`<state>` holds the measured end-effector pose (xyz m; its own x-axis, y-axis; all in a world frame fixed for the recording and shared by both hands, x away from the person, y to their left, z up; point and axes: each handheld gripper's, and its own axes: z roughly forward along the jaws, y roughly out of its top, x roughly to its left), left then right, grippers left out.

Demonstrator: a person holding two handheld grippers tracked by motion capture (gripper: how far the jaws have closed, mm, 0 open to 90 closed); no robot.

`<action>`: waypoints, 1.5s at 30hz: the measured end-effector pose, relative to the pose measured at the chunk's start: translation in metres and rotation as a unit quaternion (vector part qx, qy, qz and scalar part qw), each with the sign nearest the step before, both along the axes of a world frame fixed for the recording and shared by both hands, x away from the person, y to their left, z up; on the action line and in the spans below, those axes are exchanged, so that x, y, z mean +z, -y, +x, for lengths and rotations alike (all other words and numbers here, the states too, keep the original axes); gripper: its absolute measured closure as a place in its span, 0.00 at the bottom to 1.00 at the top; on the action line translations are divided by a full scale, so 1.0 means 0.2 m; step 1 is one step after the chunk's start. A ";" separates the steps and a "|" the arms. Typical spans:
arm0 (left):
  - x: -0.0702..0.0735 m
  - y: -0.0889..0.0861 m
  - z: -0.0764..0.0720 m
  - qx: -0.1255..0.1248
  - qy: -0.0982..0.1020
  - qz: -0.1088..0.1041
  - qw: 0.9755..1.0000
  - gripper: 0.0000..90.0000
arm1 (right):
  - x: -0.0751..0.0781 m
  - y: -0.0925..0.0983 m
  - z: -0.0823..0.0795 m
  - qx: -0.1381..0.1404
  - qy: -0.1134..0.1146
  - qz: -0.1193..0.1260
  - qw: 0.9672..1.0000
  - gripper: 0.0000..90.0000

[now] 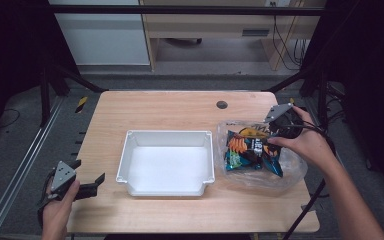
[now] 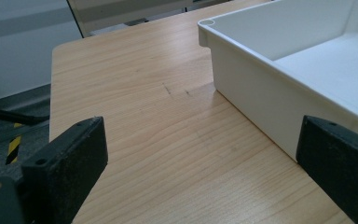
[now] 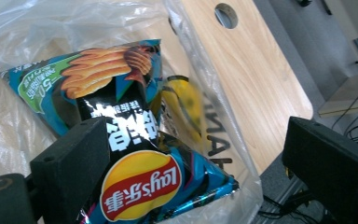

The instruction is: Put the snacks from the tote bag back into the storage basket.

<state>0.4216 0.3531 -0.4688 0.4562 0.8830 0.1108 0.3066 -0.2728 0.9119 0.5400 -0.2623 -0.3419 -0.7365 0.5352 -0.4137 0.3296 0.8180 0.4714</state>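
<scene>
Each gripper is black with a grey three-cornered plate on top — the left gripper (image 1: 87, 186) and the right gripper (image 1: 275, 131) alike. The fingers (image 2: 70, 156) are thick, blocky black pads with squared edges, each showing a small round screw hole near its corner. A black cable (image 1: 305, 210) trails from the right one. The forearms are bare — no sleeves.

Even overhead light, surface (image 1: 180, 107) bright, dark surround at both sides of the high view. Shadows soft: faint one inside the tray (image 1: 166, 162). Glare on the clear bag (image 3: 23, 18) and the chip packet (image 3: 121, 116) foil. Yellow item (image 3: 182, 107) behind the bag looks smeared. Tongs blurred in both gripper views. High view low-res, slightly soft.
</scene>
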 end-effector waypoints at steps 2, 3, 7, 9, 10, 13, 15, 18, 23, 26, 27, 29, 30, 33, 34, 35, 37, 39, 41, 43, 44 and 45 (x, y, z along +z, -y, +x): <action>0.00 0.00 0.00 0.001 0.000 -0.002 1.000 0.02 | -0.01 -0.01 0.00 0.002 -0.007 -0.001 1.000 0.07; 0.00 0.00 0.00 0.002 0.000 -0.003 1.000 0.02 | -0.02 -0.02 0.01 0.003 -0.010 -0.001 1.000 0.07; 0.00 -0.01 0.00 0.003 -0.001 -0.005 1.000 0.02 | -0.04 -0.04 0.02 0.010 -0.018 -0.009 1.000 0.06; 0.00 -0.01 0.00 0.004 -0.001 -0.006 1.000 0.02 | -0.05 -0.06 0.03 0.014 -0.027 -0.013 0.999 0.06; 0.00 -0.01 0.00 0.004 -0.002 -0.007 1.000 0.02 | -0.05 -0.06 0.04 0.016 -0.030 -0.015 0.999 0.06; 0.00 -0.02 0.00 0.004 -0.002 -0.007 1.000 0.02 | -0.08 -0.08 0.05 0.021 -0.041 -0.021 0.999 0.06; 0.00 -0.02 0.00 0.004 -0.003 -0.007 1.000 0.02 | -0.09 -0.09 0.06 0.025 -0.051 -0.026 0.998 0.07; 0.00 -0.02 0.00 0.004 -0.004 -0.008 1.000 0.02 | -0.12 -0.11 0.06 0.035 -0.062 -0.026 0.997 0.07; -0.01 -0.02 0.00 0.003 -0.005 -0.009 1.000 0.02 | -0.17 -0.14 0.05 0.049 -0.082 -0.032 0.995 0.07; -0.01 -0.02 0.00 0.003 -0.006 -0.009 1.000 0.02 | -0.18 -0.14 0.06 0.051 -0.086 -0.032 0.994 0.07; -0.01 -0.02 0.00 0.004 -0.007 -0.010 1.000 0.02 | -0.19 -0.14 0.06 0.052 -0.087 -0.032 0.994 0.07; -0.01 -0.02 0.00 0.004 -0.008 -0.010 1.000 0.02 | -0.21 -0.15 0.07 0.054 -0.093 -0.034 0.994 0.07; -0.01 -0.02 0.00 0.005 -0.008 -0.011 1.000 0.02 | -0.21 -0.15 0.08 0.052 -0.094 -0.032 0.994 0.07; -0.01 -0.03 0.00 0.006 -0.008 -0.012 1.000 0.02 | -0.23 -0.15 0.08 0.052 -0.098 -0.034 0.993 0.07; -0.01 -0.03 0.00 0.007 -0.008 -0.013 1.000 0.02 | -0.24 -0.15 0.09 0.053 -0.100 -0.033 0.993 0.07; -0.01 -0.03 0.00 0.008 -0.008 -0.014 1.000 0.02 | -0.25 -0.15 0.09 0.051 -0.103 -0.034 0.993 0.07; -0.01 -0.03 0.00 0.009 -0.008 -0.015 1.000 0.02 | -0.27 -0.15 0.10 0.053 -0.112 -0.034 0.992 0.07; -0.01 -0.03 0.00 0.010 -0.007 -0.014 1.000 0.02 | -0.28 -0.16 0.10 0.057 -0.112 -0.038 0.991 0.07; -0.01 -0.03 0.00 0.011 -0.007 -0.015 1.000 0.02 | -0.30 -0.16 0.10 0.058 -0.118 -0.040 0.990 0.07; -0.01 -0.04 0.00 0.011 -0.007 -0.016 1.000 0.02 | -0.32 -0.16 0.11 0.063 -0.119 -0.042 0.990 0.08; -0.01 -0.04 0.00 0.011 -0.007 -0.016 1.000 0.02 | -0.32 -0.16 0.11 0.058 -0.122 -0.041 0.990 0.08; -0.01 -0.04 0.00 0.012 -0.007 -0.017 1.000 0.02 | -0.33 -0.16 0.11 0.059 -0.124 -0.042 0.990 0.08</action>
